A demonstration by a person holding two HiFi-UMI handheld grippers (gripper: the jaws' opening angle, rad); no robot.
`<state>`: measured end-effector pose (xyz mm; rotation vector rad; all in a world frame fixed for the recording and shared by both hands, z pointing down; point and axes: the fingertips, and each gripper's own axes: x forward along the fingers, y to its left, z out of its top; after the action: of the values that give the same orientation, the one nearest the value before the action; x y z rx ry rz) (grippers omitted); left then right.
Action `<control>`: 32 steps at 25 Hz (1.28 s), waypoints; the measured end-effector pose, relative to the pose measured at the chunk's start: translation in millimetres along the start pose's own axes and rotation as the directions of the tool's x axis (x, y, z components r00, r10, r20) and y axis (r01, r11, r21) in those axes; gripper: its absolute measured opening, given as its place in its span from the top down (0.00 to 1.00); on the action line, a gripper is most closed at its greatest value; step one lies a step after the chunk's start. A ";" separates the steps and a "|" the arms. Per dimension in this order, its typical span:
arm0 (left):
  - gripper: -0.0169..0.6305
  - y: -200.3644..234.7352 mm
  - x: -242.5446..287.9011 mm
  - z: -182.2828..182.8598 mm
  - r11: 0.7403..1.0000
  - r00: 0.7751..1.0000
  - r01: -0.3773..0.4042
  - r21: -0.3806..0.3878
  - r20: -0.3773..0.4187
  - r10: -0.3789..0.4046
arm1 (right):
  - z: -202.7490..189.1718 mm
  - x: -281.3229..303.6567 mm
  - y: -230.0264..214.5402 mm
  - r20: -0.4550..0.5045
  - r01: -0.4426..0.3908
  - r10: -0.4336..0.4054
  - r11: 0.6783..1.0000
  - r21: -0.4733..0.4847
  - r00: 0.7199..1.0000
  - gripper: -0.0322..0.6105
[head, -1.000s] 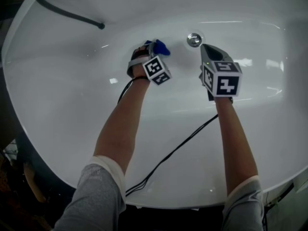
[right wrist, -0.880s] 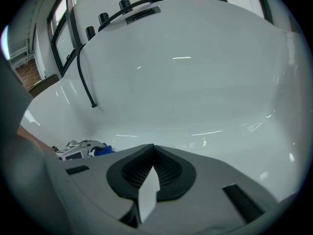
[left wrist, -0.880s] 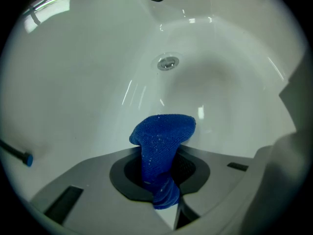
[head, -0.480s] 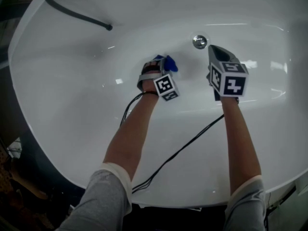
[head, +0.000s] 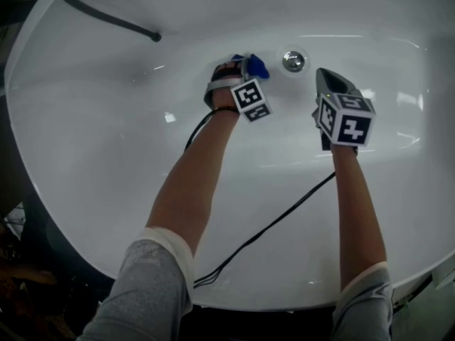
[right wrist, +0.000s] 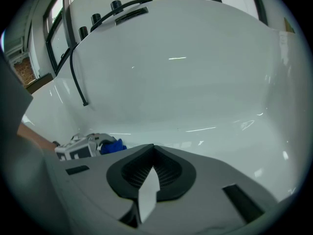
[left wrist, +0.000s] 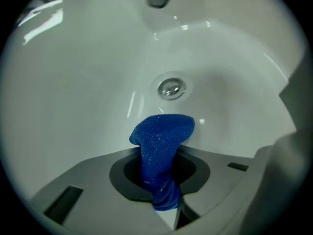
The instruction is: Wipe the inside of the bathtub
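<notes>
A white bathtub [head: 85,133] fills the head view, with a chrome drain [head: 293,60] on its floor. My left gripper [head: 249,68] is shut on a blue cloth [head: 257,66] just left of the drain. In the left gripper view the blue cloth [left wrist: 161,141] sticks out of the jaws toward the drain [left wrist: 171,88]. My right gripper [head: 328,78] hovers right of the drain, jaws together with nothing between them. The right gripper view shows the tub wall [right wrist: 186,82] and the left gripper [right wrist: 80,147] with the blue cloth [right wrist: 113,146] at lower left.
A dark hose [head: 106,20] lies over the tub's far left rim and ends inside. A black cable [head: 270,222] runs across the near wall to the front rim. The same dark hose [right wrist: 77,77] hangs down the tub wall in the right gripper view, below black taps [right wrist: 100,12].
My left gripper has carried the cloth up and to the right, closer to the drain. The right gripper has shifted slightly to the right.
</notes>
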<state>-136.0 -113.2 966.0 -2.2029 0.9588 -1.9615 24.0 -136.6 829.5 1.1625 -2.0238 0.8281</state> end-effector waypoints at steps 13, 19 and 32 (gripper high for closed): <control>0.86 72.0 14.9 -64.1 0.974 0.980 -0.154 -0.169 -0.154 0.128 | 6.3 15.0 17.2 0.007 -0.037 0.037 0.998 -0.045 0.999 0.94; 0.86 67.9 27.2 -2.8 0.982 0.992 -0.113 -0.152 -0.078 0.102 | 2.3 15.1 12.8 0.004 -0.024 0.024 0.999 -0.047 1.000 0.94; 0.86 144.4 -31.8 -33.4 0.280 0.997 -0.055 -0.958 -0.035 0.075 | 47.9 -22.8 25.4 0.073 -0.030 0.034 0.998 -0.063 0.997 0.94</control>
<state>-226.4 -203.0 883.9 -2.4307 2.7756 -1.3332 -0.4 -152.7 778.5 1.1441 -2.1181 0.7425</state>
